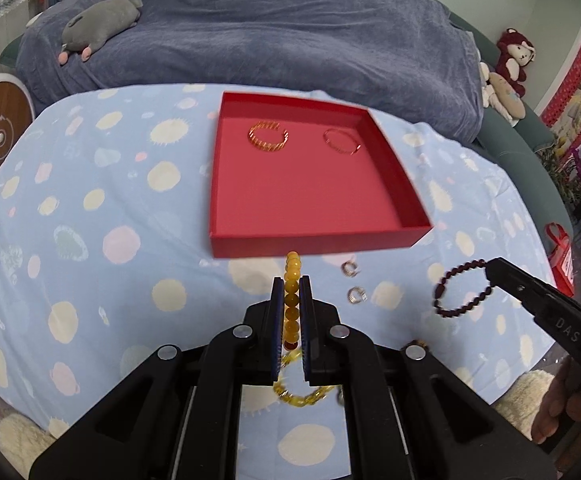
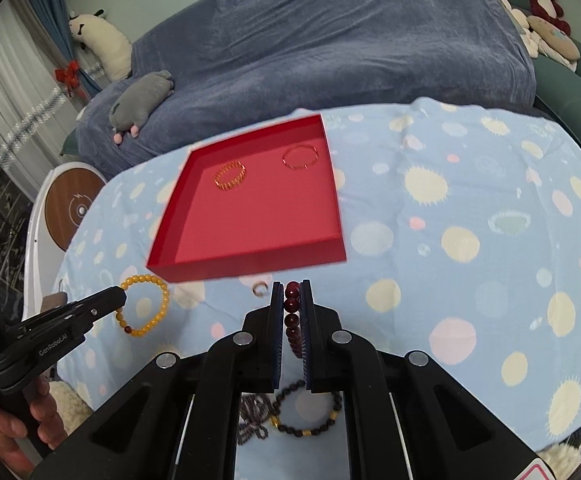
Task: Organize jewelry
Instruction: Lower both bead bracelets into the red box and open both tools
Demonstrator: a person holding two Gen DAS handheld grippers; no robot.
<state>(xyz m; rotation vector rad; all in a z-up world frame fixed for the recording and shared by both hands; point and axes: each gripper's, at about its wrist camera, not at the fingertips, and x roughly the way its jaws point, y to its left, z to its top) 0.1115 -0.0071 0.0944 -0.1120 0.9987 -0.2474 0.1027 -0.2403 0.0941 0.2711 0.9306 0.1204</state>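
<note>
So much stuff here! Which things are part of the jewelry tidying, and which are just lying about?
Part of the job:
- shallow red cardboard tray
- yellow bead bracelet in left gripper
- dark red bead bracelet in right gripper
- two small silver rings

Lying about:
- grey plush toy
- red plush monkey
- blue blanket

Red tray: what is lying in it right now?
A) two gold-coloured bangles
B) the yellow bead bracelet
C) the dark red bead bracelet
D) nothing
A. Two gold-coloured bangles lie inside the red tray, while the yellow bead bracelet is clamped in the left gripper and the dark red bead bracelet in the right gripper.
</note>
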